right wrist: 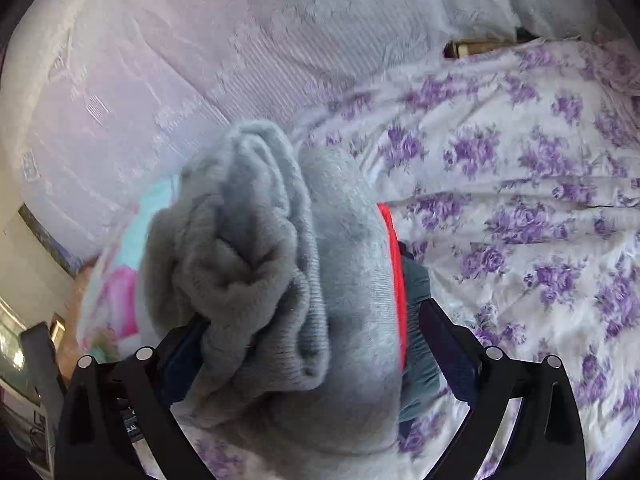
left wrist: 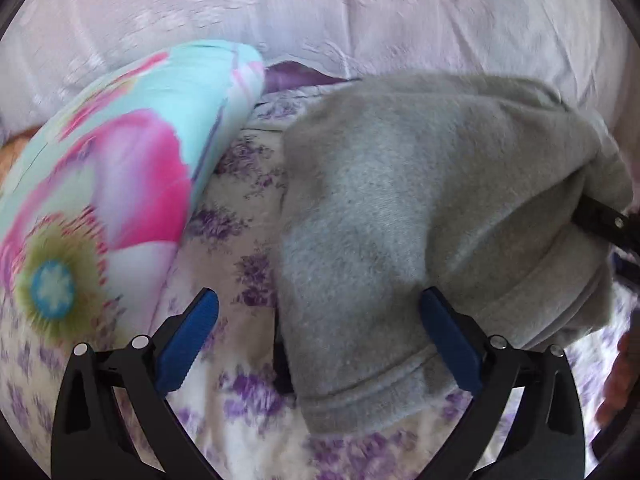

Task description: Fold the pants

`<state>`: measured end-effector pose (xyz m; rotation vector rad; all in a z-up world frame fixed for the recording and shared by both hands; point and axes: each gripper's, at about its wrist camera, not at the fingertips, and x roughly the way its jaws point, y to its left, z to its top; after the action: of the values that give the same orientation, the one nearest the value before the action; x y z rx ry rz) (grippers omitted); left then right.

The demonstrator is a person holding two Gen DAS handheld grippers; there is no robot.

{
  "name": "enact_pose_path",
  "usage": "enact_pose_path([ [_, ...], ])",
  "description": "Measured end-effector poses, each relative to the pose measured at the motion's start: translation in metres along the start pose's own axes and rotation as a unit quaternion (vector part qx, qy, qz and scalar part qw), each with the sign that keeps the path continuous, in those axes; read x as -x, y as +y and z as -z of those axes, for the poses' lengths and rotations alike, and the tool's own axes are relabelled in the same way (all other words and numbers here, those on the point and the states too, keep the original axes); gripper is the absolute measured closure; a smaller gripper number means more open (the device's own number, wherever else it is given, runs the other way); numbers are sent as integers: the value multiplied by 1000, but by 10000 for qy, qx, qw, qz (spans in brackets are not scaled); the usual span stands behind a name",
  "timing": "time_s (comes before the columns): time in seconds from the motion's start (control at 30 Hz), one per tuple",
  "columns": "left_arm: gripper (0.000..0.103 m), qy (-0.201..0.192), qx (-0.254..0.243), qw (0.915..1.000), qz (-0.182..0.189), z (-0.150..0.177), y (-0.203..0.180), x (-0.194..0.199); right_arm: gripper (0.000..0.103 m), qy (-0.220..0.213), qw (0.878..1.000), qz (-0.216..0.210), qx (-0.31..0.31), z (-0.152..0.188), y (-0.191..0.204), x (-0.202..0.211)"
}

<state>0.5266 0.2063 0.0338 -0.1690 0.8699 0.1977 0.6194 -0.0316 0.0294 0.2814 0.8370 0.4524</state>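
Grey fleece pants (left wrist: 420, 184) lie folded in a thick bundle on a bed sheet printed with purple flowers (left wrist: 240, 248). My left gripper (left wrist: 319, 294) is open. Its left finger hangs over the sheet and its right finger rests at the pants' lower hem, with that corner between the jaws. In the right wrist view the bunched pants (right wrist: 260, 240) fill the gap of my right gripper (right wrist: 316, 312), whose jaws stand wide and do not pinch the cloth. One of its black fingers (left wrist: 604, 220) pokes out from under the fabric at the right.
A turquoise pillow with pink flowers (left wrist: 120, 168) lies left of the pants. A pale lacy cover (left wrist: 320, 8) rises behind. A dark garment with a red stripe (right wrist: 394, 264) sits under the bundle. A person's hand (left wrist: 616, 380) is at the right edge. The floral sheet (right wrist: 520, 200) spreads to the right.
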Motion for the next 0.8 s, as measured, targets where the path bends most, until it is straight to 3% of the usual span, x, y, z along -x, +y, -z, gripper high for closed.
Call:
enact_pose_path([
  [0.13, 7, -908, -255, 9955, -72, 14, -6, 67, 3, -926, 9939, -94, 590, 9, 34, 78],
  [0.27, 5, -2011, -369, 9786, -234, 60, -19, 144, 3, -1700, 9822, -147, 783, 39, 55, 149],
  [0.37, 5, -2328, -471, 9711, -226, 98, -33, 172, 3, -2531, 9626, 66, 967, 83, 64, 186],
  [0.47, 5, -2202, -338, 9747, -182, 126, -35, 171, 3, -3156, 9457, 187, 752, 124, 47, 187],
  [0.53, 5, -2078, -75, 9776, -343, 138, -33, 161, 3, -2688, 9536, 506, 1261, 122, 53, 168],
  [0.6, 5, -1983, -380, 9783, -468, 135, -32, 158, 3, -2538, 9543, 935, 1271, 120, 54, 158],
  [0.7, 5, -2079, -292, 9764, -502, 135, -28, 156, 3, -2395, 9586, 609, 1415, 122, 57, 156],
  [0.8, 5, -2003, -452, 9779, -402, 135, -30, 152, 3, -2289, 9569, 734, 1627, 127, 63, 150],
])
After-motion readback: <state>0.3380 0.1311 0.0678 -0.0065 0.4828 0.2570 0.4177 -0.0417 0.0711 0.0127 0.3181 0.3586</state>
